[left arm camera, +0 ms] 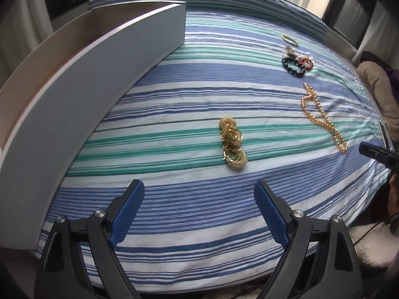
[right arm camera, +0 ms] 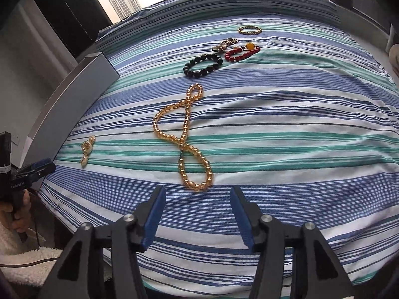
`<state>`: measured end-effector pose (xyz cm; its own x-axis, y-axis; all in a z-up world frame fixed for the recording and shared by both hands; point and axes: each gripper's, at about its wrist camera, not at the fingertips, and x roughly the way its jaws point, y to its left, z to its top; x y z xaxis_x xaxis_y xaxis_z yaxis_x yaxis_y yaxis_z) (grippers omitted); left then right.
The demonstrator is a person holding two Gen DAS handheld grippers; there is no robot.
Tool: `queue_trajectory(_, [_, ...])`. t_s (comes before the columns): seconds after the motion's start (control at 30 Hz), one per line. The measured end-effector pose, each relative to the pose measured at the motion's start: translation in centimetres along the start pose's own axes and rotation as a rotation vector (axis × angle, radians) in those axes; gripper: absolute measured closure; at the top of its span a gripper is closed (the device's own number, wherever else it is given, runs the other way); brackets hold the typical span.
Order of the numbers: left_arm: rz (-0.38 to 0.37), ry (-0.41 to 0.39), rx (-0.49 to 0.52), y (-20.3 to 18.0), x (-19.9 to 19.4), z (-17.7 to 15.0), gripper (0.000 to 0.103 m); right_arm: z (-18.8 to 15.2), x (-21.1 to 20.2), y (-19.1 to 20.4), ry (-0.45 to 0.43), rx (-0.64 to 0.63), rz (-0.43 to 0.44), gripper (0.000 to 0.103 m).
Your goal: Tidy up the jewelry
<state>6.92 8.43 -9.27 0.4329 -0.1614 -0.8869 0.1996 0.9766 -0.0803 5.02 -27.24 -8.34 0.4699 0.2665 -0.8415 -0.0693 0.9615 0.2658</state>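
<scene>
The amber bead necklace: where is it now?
Right wrist view: amber bead necklace lies twisted on the striped cloth, ahead of the right gripper, below the black bracelet.

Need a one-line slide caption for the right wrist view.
Open right gripper hovers before an amber bead necklace on a striped bedsheet, bracelets beyond.

The striped bedspread [left arm camera: 174, 99] lies bare between the gold earring cluster [left arm camera: 232, 144] and the amber bead necklace [right arm camera: 184, 137], leaving a clear lane. The grey box [left arm camera: 112, 79] walls off the left side; the bracelets [right arm camera: 219, 58] crowd the far end.
</scene>
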Motion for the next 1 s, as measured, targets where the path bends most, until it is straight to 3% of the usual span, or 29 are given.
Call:
queue_trajectory(0.13, [-0.047,-0.020,0.002,-2.3,2.1,2.3,0.014,0.6,-0.1,1.6,-0.014,-0.022,0.015,0.048])
queue_trajectory(0.23, [-0.005,-0.011,0.030,-3.7,4.6,3.9,0.021,1.1,-0.6,2.5,-0.031,-0.042,0.015,0.048])
queue_trajectory(0.3, [0.047,0.023,0.066,-4.4,6.4,4.2,0.041,1.4,-0.8,2.7,-0.042,-0.062,0.000,0.048])
queue_trajectory(0.33, [0.058,0.000,0.081,-4.8,6.5,4.2,0.049,1.5,-0.7,2.7,-0.044,-0.073,-0.012,0.048])
queue_trajectory(0.37, [0.061,-0.010,0.096,-5.0,6.5,4.1,0.072,1.7,-0.5,2.6,-0.044,-0.082,-0.023,0.048])
queue_trajectory(0.4, [0.043,-0.011,0.100,-5.1,6.4,4.1,0.084,1.9,-0.2,2.5,-0.039,-0.091,-0.032,0.048])
queue_trajectory(0.6, [0.010,-0.005,0.040,-4.6,6.0,3.3,0.086,3.5,4.3,3.4,0.033,-0.211,-0.052,0.048])
queue_trajectory(0.83, [-0.036,0.004,-0.003,-4.1,4.8,2.4,0.086,4.8,7.6,4.5,0.059,-0.324,-0.077,0.050])
queue_trajectory(0.87, [-0.045,0.002,-0.007,-4.1,4.6,2.4,0.086,4.8,7.5,4.5,0.062,-0.336,-0.090,0.055])
queue_trajectory(0.9, [-0.053,-0.001,-0.010,-4.1,4.3,2.4,0.086,4.8,7.4,4.6,0.063,-0.350,-0.112,0.080])
queue_trajectory(0.93, [-0.057,-0.005,-0.014,-4.1,4.0,2.4,0.086,4.9,7.2,4.4,0.074,-0.341,-0.102,0.095])
queue_trajectory(1.0, [-0.058,-0.019,-0.019,-4.1,3.0,2.5,0.086,4.8,6.4,4.1,0.086,-0.298,-0.060,0.095])
